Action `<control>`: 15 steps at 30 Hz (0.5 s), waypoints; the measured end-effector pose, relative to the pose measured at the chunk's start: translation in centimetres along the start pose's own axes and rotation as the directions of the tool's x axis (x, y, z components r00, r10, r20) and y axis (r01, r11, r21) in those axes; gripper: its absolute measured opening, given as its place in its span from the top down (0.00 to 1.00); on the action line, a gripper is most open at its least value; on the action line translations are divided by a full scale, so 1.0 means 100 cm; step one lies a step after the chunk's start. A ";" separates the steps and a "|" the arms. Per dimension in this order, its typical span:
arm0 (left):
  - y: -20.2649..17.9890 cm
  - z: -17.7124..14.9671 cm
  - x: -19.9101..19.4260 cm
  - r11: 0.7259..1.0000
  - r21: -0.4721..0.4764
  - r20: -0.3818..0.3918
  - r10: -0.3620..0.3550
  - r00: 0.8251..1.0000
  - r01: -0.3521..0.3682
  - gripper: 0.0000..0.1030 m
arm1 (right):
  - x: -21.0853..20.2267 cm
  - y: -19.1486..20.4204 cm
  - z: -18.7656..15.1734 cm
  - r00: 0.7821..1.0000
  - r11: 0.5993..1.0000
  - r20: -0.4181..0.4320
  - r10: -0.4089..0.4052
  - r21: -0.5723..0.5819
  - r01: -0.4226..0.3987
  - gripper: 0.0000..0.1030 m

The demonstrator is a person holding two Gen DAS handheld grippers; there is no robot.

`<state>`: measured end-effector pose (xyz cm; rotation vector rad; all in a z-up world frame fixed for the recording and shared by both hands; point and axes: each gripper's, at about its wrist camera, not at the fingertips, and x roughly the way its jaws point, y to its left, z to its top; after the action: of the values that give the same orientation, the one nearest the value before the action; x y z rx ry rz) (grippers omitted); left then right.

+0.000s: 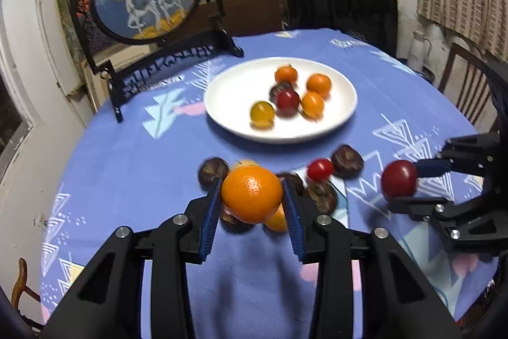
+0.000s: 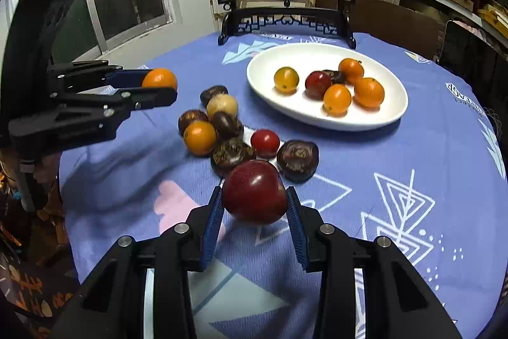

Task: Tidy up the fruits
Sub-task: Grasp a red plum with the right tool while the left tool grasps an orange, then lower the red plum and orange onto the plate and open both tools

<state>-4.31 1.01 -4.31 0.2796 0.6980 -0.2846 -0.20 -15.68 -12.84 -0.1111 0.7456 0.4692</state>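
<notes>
Your left gripper (image 1: 251, 196) clamps an orange (image 1: 251, 193); your right gripper (image 2: 254, 201) clamps a dark red fruit (image 2: 254, 192); both lifted clear of the loose pile (image 2: 222, 129) mid-table, presumably bound for the white plate (image 2: 393, 110) toward the far edge, already holding six fruits.

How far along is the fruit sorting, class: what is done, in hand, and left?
Done: six fruits lie on the white plate. In hand: left gripper holds an orange, right gripper a dark red fruit. Left: the loose pile on the tablecloth, including a small red tomato.
</notes>
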 end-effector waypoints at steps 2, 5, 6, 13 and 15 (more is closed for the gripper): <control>0.004 0.003 0.000 1.000 -0.003 0.009 0.017 1.000 -0.017 0.64 | -0.002 -0.002 0.003 1.000 1.000 0.010 0.004 0.008 -0.004 0.62; 0.009 0.002 0.001 1.000 -0.007 0.009 0.012 1.000 -0.012 0.64 | -0.003 -0.004 0.005 1.000 1.000 0.015 0.005 0.009 -0.005 0.62; 0.009 0.002 0.003 1.000 -0.007 0.005 0.013 1.000 -0.013 0.64 | -0.003 -0.004 0.004 1.000 1.000 0.012 0.006 0.011 -0.006 0.62; 0.015 0.003 0.011 1.000 -0.019 -0.008 0.005 1.000 -0.005 0.64 | 0.007 -0.004 0.004 1.000 1.000 -0.010 0.012 0.011 -0.012 0.62; 0.015 0.008 0.011 1.000 -0.019 0.003 0.005 1.000 -0.005 0.64 | 0.007 -0.005 0.008 1.000 1.000 -0.003 0.011 0.009 -0.011 0.62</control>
<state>-2.47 1.94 -4.23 0.2630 0.6967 -0.2738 0.89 -15.64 -12.76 -0.0993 0.7520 0.4763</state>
